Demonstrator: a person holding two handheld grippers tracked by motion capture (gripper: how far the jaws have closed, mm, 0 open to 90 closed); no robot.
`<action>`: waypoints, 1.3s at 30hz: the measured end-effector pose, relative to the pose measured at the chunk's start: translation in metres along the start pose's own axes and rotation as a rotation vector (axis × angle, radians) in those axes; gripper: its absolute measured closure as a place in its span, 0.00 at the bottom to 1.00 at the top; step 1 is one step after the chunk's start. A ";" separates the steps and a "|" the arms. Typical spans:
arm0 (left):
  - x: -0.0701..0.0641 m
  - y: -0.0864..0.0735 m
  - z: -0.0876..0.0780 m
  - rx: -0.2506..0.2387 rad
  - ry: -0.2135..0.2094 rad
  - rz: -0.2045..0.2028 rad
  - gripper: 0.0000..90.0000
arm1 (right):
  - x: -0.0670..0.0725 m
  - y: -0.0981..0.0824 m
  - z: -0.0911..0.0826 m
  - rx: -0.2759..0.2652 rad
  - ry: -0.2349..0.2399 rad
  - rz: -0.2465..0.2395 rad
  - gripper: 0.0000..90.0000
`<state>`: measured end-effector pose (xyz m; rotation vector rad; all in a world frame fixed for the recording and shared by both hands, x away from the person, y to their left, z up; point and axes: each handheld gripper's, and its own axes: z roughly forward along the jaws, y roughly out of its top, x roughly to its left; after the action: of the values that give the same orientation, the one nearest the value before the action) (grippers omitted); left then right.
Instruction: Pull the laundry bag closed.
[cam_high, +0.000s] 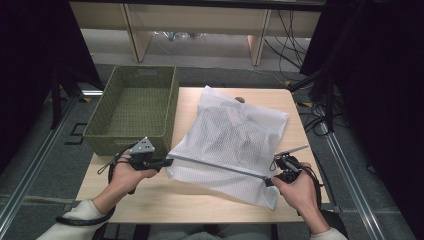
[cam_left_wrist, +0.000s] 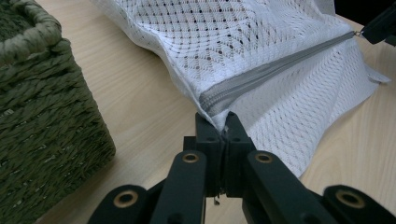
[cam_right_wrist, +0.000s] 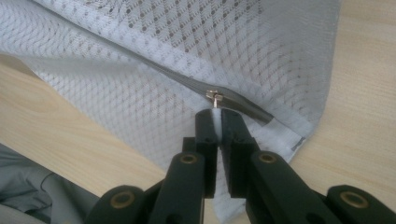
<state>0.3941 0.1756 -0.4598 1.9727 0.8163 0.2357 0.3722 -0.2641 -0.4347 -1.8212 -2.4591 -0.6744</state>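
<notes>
Mesh bag (cam_high: 235, 142) lies flat on the table (cam_high: 150, 197), its grey zipper (cam_high: 215, 165) stretched between both grippers. In the high view, the left gripper (cam_high: 167, 161) and right gripper (cam_high: 270, 181) are held low by hands entering from below. A woven basket (cam_high: 132, 107) stands beyond the left gripper; nothing can be seen inside it.

Left gripper view: jaws closed on the bag's corner at the zipper end (cam_left_wrist: 219, 105); basket (cam_left_wrist: 42, 121) lies to the left.

Right gripper view: jaws pinched on the zipper pull (cam_right_wrist: 214, 97).
</notes>
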 end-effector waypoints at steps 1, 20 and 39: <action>0.000 0.000 0.000 0.001 0.000 -0.003 0.98 | 0.000 -0.001 0.000 -0.006 -0.006 0.008 0.97; 0.000 0.000 0.001 0.000 -0.005 0.004 0.98 | -0.005 -0.004 -0.004 0.000 -0.013 0.052 0.97; 0.000 0.001 0.001 0.005 -0.004 0.004 0.98 | -0.021 -0.005 -0.006 0.013 -0.043 0.062 0.97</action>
<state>0.3950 0.1747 -0.4593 1.9788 0.8110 0.2320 0.3728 -0.2863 -0.4362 -1.9190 -2.4150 -0.6209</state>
